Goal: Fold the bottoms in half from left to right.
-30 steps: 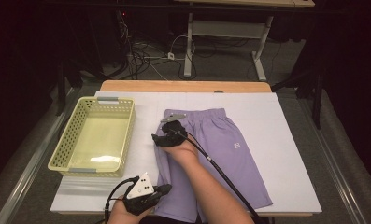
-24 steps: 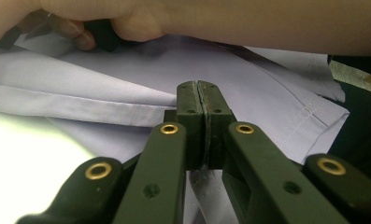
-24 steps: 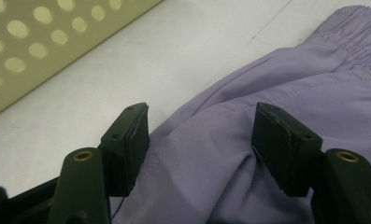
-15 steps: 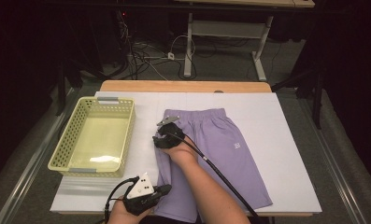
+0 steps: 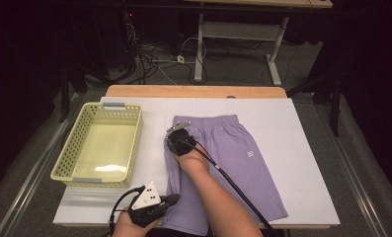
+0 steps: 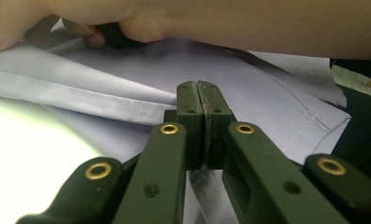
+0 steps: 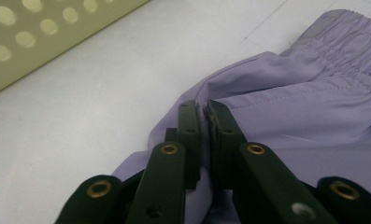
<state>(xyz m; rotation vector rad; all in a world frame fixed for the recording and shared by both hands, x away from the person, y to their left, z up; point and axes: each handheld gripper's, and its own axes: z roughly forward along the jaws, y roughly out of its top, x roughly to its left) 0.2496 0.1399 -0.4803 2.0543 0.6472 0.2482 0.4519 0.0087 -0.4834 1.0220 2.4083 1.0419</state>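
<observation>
A: Where are your shorts [image 5: 233, 163]?

B: Flat on the white worktop [image 5: 302, 148], waistband toward its far edge, one leg hem reaching the near edge; the yellow basket [image 5: 102, 145] sits just beside them, toward the left edge.

A: And your right gripper [image 5: 179, 139]?

B: Its jaws have just been closing; they now pinch the left side seam below the waistband, cloth between the pads.

A: Your left gripper [image 5: 171, 200]?

B: Clamped tight on the hem fold at the near edge.

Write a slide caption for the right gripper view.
Right gripper pinches the side edge of lilac shorts below the waistband, on a white table.
</observation>
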